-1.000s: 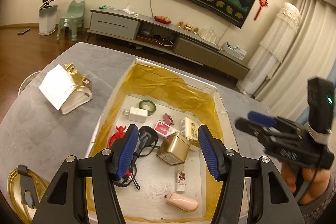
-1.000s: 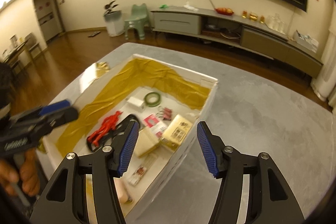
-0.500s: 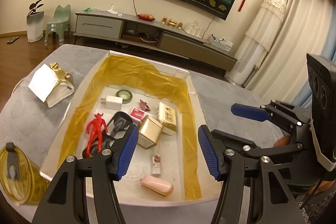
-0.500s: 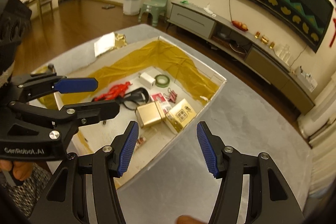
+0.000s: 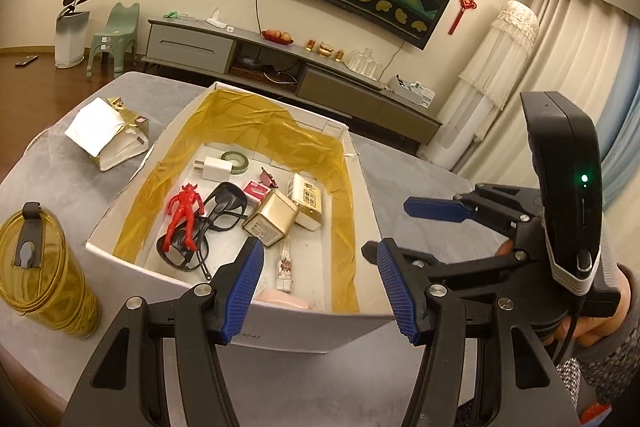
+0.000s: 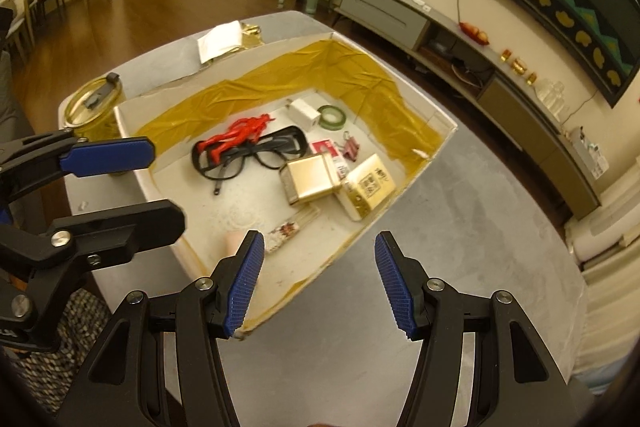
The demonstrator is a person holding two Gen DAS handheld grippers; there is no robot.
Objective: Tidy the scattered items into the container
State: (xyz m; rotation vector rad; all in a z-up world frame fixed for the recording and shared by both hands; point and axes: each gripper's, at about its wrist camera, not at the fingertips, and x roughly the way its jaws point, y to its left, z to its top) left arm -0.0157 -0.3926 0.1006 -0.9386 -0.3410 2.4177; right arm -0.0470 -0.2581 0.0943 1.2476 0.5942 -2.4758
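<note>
Above the box (image 5: 276,331) w/ red figure (image 5: 182,213) & glasses (image 5: 216,215) inside, both grippers, left (image 5: 320,287) & right (image 6: 318,285), hang open, empty.

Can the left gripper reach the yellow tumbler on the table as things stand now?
Probably yes. The left gripper is open and holds nothing, and the yellow tumbler stands upright outside the box, with bare table around it.

Wood floor (image 6: 132,7), grey TV unit (image 5: 248,51), curtains (image 5: 560,67)

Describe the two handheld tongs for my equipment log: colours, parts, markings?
Both tongs, left and right, have black frames with silver screws and ribbed blue pads. The right carries a black module with a green light; a grey patterned sleeve shows.
</note>
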